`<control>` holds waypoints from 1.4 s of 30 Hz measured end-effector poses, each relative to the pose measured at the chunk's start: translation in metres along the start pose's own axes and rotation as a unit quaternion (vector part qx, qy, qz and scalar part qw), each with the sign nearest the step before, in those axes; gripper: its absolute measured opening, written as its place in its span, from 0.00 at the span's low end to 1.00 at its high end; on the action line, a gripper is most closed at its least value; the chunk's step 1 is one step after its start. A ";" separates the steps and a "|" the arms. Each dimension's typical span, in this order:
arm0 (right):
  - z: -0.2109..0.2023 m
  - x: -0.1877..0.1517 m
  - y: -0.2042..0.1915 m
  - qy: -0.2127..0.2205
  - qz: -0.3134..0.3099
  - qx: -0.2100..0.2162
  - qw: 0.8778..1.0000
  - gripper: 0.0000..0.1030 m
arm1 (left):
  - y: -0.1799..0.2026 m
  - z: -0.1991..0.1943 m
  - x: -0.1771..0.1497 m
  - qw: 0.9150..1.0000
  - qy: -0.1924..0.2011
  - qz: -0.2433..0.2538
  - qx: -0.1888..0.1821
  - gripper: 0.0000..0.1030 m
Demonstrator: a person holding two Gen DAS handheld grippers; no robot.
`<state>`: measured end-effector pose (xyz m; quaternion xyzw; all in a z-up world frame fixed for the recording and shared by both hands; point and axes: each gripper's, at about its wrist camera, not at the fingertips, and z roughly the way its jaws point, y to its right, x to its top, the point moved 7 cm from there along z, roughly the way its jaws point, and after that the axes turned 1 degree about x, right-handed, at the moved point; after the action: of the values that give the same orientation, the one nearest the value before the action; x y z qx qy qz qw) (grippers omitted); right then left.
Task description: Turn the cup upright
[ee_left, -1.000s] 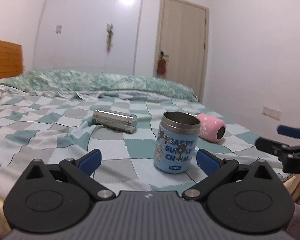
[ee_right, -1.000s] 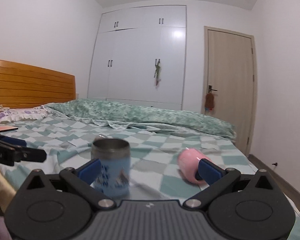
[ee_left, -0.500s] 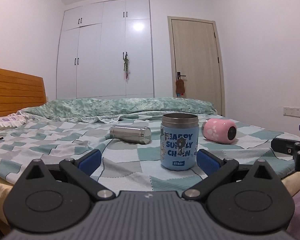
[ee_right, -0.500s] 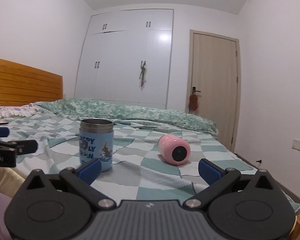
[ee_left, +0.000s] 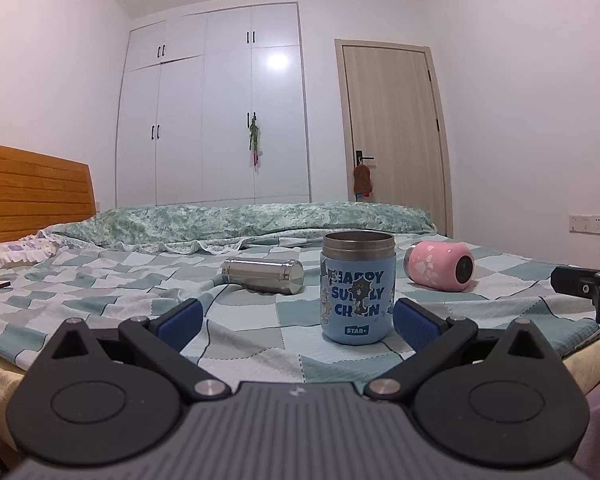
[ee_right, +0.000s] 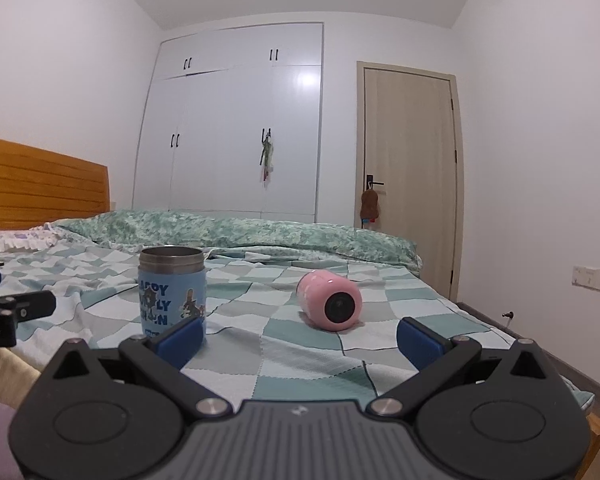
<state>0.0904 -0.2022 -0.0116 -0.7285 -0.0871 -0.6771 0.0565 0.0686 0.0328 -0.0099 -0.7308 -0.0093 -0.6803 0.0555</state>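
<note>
1. Blue cup [ee_left: 357,287] is standing upright on the bed [ee_left: 100,300], open rim up, sitting close to the near edge.
2. Three cups total: the blue one, a pink cup [ee_right: 329,300] on its side to its right with bare blanket between them, and a steel cup [ee_left: 262,275] on its side behind and left.
3. Left gripper [ee_left: 296,319] is spread wide, holding nothing, hanging just off the bed edge with the blue cup ahead of its right finger.
4. Right gripper [ee_right: 300,334] is also wide open and empty, pink cup straight ahead.
</note>
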 end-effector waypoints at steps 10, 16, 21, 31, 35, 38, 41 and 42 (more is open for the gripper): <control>0.001 0.000 -0.001 0.002 -0.002 -0.001 1.000 1.00 | -0.001 -0.001 0.001 1.000 0.001 -0.002 -0.001 1.00; 0.002 -0.001 -0.002 0.003 -0.002 -0.001 1.000 1.00 | -0.001 -0.001 0.001 1.000 0.001 -0.002 -0.001 1.00; 0.002 -0.001 -0.002 0.003 -0.002 -0.001 1.000 1.00 | -0.001 -0.001 0.001 1.000 0.001 -0.002 -0.002 1.00; 0.002 -0.001 -0.002 0.004 -0.003 -0.001 1.000 1.00 | 0.001 -0.001 0.002 1.000 -0.005 -0.002 -0.003 1.00; 0.002 -0.001 -0.002 0.004 -0.003 -0.001 1.000 1.00 | 0.003 -0.001 0.002 1.000 -0.006 0.003 -0.002 1.00; 0.002 -0.001 -0.002 0.004 -0.003 -0.001 1.000 1.00 | 0.005 -0.001 0.002 1.000 -0.006 0.008 -0.002 1.00; 0.002 -0.001 -0.002 0.004 -0.003 -0.001 1.000 1.00 | 0.005 0.000 0.001 1.000 -0.007 0.009 0.000 1.00; 0.002 -0.002 -0.002 0.004 -0.003 -0.001 1.000 1.00 | 0.005 0.001 0.001 1.000 -0.008 0.009 0.001 1.00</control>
<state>0.0918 -0.2001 -0.0133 -0.7255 -0.0886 -0.6804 0.0541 0.0696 0.0278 -0.0090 -0.7363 -0.0036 -0.6739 0.0618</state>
